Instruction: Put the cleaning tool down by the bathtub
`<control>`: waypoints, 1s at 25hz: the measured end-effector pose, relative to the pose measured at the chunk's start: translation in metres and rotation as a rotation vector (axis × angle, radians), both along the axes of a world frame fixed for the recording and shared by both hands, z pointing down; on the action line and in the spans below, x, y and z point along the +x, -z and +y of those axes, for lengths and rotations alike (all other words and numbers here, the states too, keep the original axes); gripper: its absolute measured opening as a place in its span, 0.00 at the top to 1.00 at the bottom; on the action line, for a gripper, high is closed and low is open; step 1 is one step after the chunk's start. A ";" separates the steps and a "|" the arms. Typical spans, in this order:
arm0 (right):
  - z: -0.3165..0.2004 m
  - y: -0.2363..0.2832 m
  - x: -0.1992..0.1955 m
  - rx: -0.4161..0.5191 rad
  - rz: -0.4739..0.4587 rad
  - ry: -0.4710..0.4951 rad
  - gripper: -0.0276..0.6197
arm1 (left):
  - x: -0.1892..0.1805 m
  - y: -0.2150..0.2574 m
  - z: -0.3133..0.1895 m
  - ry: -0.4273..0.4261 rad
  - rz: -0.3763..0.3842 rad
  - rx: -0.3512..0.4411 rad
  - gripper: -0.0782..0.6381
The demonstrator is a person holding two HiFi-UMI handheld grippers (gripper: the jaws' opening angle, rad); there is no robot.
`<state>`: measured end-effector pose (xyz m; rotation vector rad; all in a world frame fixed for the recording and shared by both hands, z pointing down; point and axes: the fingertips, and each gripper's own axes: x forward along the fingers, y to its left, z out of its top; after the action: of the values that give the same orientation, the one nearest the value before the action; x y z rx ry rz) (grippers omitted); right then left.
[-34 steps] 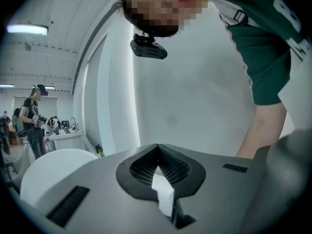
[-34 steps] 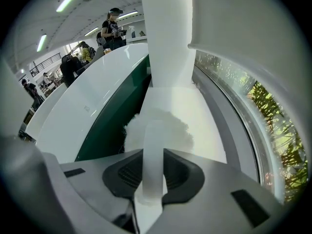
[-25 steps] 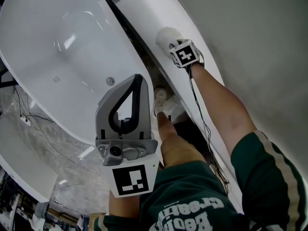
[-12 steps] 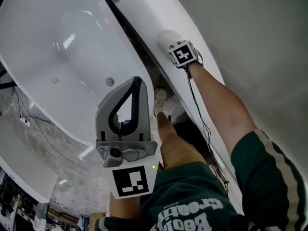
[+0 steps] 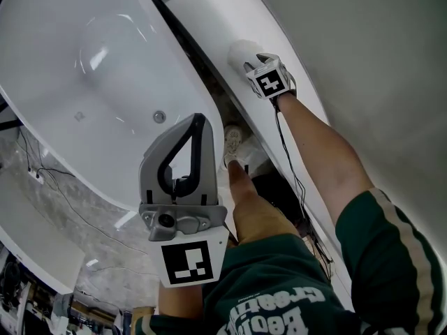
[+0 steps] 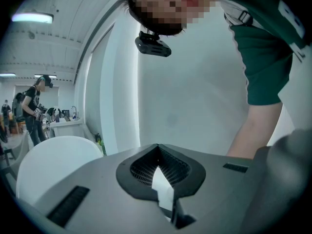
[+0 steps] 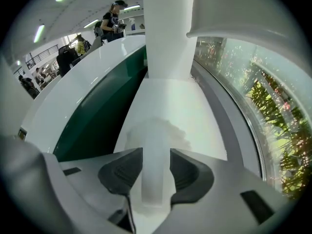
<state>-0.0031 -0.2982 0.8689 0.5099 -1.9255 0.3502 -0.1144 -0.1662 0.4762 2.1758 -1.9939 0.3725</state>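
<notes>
Cleaning tool (image 5: pixel 239 49): white, fluffy head, lying on ledge (image 5: pixel 209 5) beside bathtub (image 5: pixel 84 82), upper centre. Handle between pads of right hand-held gripper (image 7: pixel 156 170), jaws just opened wide, slack. Best withdrawn straight back, without dragging the handle. Left hand-held gripper (image 5: pixel 199 120): closed, empty, lower centre.

Seen from my head, my right gripper (image 5: pixel 257 67) covers most of the cleaning tool (image 5: pixel 241 50). Its jaws have just been opening with the handle (image 7: pixel 155 165) between them. The handle's lower end sinks behind my pads (image 7: pixel 122 172), and the tool's head is a blur. The bathtub (image 5: pixel 84 68) runs off the frame's top and left edges.
</notes>
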 end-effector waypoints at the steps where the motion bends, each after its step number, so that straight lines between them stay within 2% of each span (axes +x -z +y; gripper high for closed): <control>1: 0.000 0.001 0.000 0.002 -0.016 0.006 0.70 | 0.001 -0.001 0.000 -0.001 0.003 -0.002 0.88; 3: 0.004 0.002 0.000 -0.002 -0.041 0.014 0.66 | 0.003 -0.005 0.002 0.000 0.007 -0.006 0.88; 15: 0.004 0.010 -0.003 0.010 -0.089 0.017 0.65 | 0.011 -0.003 -0.003 -0.033 0.017 0.001 0.88; 25: 0.012 0.061 -0.008 0.060 -0.164 0.027 0.65 | 0.024 0.037 0.006 -0.065 0.015 0.054 0.88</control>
<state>-0.0109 -0.2857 0.8077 0.5073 -2.1046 0.3267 -0.0902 -0.1601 0.4391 2.2735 -1.9516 0.3135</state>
